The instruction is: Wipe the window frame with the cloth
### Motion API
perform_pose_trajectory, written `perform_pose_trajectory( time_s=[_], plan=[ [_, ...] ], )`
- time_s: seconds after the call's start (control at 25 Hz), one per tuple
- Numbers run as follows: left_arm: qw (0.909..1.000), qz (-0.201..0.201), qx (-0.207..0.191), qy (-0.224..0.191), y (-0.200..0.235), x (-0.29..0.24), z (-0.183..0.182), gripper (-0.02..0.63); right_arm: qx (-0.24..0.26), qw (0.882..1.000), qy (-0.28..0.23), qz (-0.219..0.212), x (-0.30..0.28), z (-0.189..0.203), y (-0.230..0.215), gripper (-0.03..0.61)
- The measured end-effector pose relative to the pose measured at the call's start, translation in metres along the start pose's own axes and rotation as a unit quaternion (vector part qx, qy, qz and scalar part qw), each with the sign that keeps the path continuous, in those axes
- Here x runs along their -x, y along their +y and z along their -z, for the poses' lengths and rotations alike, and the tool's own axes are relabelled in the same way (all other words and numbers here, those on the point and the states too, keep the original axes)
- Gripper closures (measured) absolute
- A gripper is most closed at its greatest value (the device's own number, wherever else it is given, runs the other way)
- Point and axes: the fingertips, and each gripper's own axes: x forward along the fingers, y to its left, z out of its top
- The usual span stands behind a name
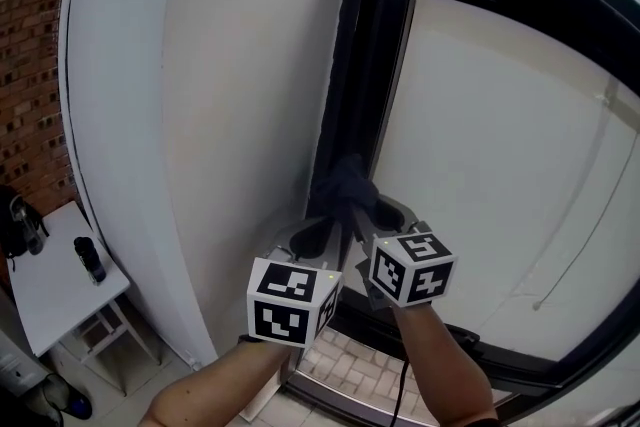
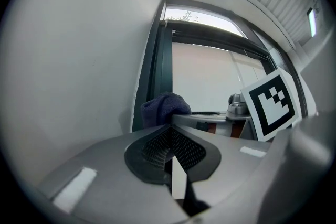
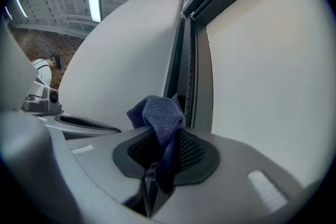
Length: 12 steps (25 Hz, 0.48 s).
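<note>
Dark blue knit cloth point(image 3: 160, 118), soft and light, is pinched in the closed jaws of the right gripper point(image 3: 165, 147). One fold hangs down between the pads and a bunched wad sticks out past the tips. The wad sits at the dark window frame point(image 1: 345, 95), probably touching it, though the head view is too dim there to be sure. The left gripper point(image 2: 170, 134) has its jaws together on nothing and is parked just left of the right gripper, with the cloth just beyond its tip. The cloth is limp, so it should squash and drag over the frame rather than push stiffly. The best hold is close behind the wad, since a thin fold could slip out under hard rubbing and the loose tail may snag. The frame runs straight up ahead of the right gripper, open for a long stroke. The white wall point(image 1: 230, 95) is close to the left of both grippers and the pale pane point(image 1: 500, 165) is to their right, so sideways room is tight.
</note>
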Motion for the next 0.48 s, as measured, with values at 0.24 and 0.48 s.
perform_pose_trajectory(
  time_s=[0.24,0.48],
  plan=[
    [0.9996,-0.019,0.011,-0.019,0.011,-0.008,-0.026,0.620,0.013,1.000,-0.009,-0.003,-0.005,-0.031,-0.007,0.499],
    [0.9994,-0.019,0.006,-0.029,0.008,-0.015,-0.054,0.620,0.050,0.998,-0.024,0.002,-0.010,-0.075,-0.010,0.497]
  ],
)
